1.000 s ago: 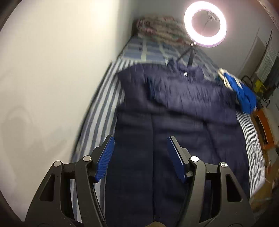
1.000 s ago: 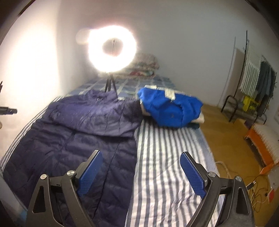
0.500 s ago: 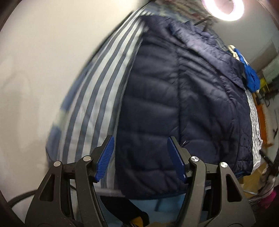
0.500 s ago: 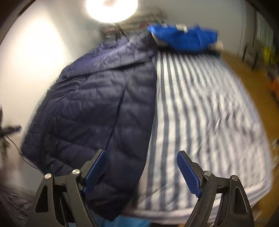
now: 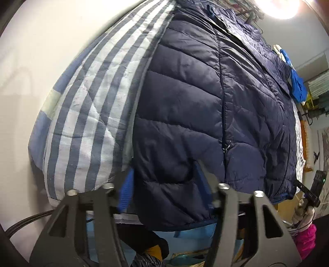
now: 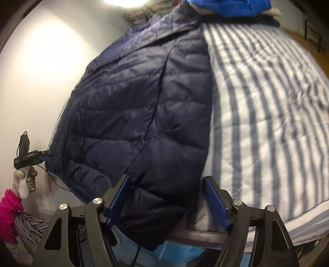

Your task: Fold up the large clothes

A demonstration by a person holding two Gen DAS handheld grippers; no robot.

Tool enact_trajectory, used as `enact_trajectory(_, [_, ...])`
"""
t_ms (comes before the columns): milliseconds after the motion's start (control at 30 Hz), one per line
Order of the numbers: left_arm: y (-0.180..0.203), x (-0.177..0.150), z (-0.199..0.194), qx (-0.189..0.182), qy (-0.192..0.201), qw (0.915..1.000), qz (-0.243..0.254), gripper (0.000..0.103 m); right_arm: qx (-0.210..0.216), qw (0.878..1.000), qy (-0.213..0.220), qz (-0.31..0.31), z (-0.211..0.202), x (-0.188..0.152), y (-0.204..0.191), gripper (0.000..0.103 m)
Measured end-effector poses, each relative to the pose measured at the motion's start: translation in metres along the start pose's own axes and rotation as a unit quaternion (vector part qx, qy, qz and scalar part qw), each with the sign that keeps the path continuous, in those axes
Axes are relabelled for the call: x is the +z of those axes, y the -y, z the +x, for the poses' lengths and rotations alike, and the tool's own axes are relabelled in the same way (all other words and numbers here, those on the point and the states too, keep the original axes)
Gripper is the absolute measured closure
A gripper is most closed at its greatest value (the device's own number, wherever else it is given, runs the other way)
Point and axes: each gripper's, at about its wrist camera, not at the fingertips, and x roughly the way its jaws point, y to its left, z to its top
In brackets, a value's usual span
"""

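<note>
A navy quilted down jacket (image 5: 195, 98) lies flat on a striped bed, hem hanging over the near edge; it also shows in the right wrist view (image 6: 133, 106). My left gripper (image 5: 164, 193) is open, its blue pads on either side of the hem's left corner, the jacket bulging between them. My right gripper (image 6: 166, 201) is open around the hem's right corner, with the fabric between the jaws. Neither is closed on the fabric.
The blue-and-white striped bedsheet (image 6: 267, 102) covers the bed (image 5: 86, 106). A bright blue jacket (image 6: 226, 8) lies at the far end, also seen in the left wrist view (image 5: 296, 82). A white wall (image 5: 51, 41) runs along the left. A ring light (image 5: 283, 8) glows above.
Both grippers have dropped from high above the bed down to the jacket's hem at the near edge and now straddle its two corners. Both stay open.
</note>
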Motion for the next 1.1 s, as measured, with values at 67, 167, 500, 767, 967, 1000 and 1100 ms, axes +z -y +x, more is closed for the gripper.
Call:
enact_trajectory(67, [0.003,0.001,0.001,-0.002,0.0,1.0,0.002,0.076,0.0,1.0,0.0,-0.003,0.004,0.0,-0.003,0.029])
enact_trajectory(167, [0.008,0.003,-0.001,-0.002,0.006,1.0,0.005,0.094,0.017,1.0,-0.002,-0.009,0.007,0.002,-0.008,0.039])
enact_trajectory(500, [0.023,0.008,-0.051,-0.028,0.087,0.9956,0.02,0.1,0.038,0.999,0.021,-0.02,-0.01,0.016,-0.016,0.094])
enact_trajectory(767, [0.041,-0.002,-0.101,-0.059,0.151,0.9861,0.038,0.102,0.056,0.993,0.094,-0.037,-0.065,0.018,-0.035,0.098])
enact_trajectory(967, [0.04,-0.004,-0.13,-0.086,0.183,0.979,0.027,0.102,0.081,0.987,0.133,-0.034,-0.103,0.02,-0.035,0.099])
enact_trajectory(1000, [0.039,-0.003,-0.134,-0.09,0.186,0.978,0.027,0.102,0.084,0.987,0.136,-0.034,-0.105,0.022,-0.038,0.099])
enact_trajectory(1100, [0.041,0.001,-0.145,-0.099,0.194,0.9757,0.027,0.102,0.096,0.984,0.145,-0.034,-0.115,0.028,-0.043,0.099])
